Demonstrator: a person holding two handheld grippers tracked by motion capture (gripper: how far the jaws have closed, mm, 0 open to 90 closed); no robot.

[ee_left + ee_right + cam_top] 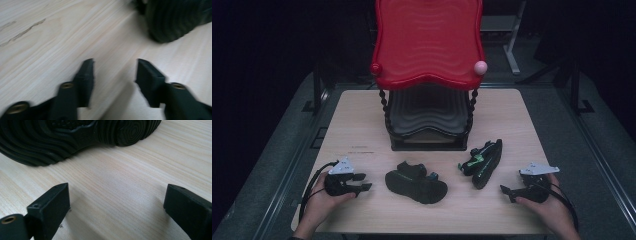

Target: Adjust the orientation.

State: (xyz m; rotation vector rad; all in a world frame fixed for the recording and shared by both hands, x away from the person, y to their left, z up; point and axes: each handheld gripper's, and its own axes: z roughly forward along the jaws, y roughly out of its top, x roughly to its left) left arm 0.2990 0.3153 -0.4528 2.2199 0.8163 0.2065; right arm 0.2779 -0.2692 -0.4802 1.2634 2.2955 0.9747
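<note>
Light wooden table, square-cornered, on a dark floor.

At the far edge, centred: a two-tier rack with a glossy red upper shelf, wavy-ribbed, a red knob at its left front corner and a pale pink ball at its right front corner. Below it, between beaded black posts, a dark ribbed lower shelf.

Near the middle of the table, toward the near edge: a black sandal lying flat, straps up, toe end toward the right. Right of it and apart from it, a second black sandal tipped on its side, green trim on the straps, ridged sole facing the right edge; in the right gripper view that ribbed sole spans the top.

Near the left near corner: the left gripper held in the left hand, jaws pointing right toward the flat sandal, spread apart with bare wood between them; in the left gripper view the picture is blurred, and the dark rounded shape at upper right is probably that sandal's end.

Near the right near corner: the right gripper held in the right hand, jaws pointing left, parted wide over bare wood in the right gripper view, gripping nothing.
</note>
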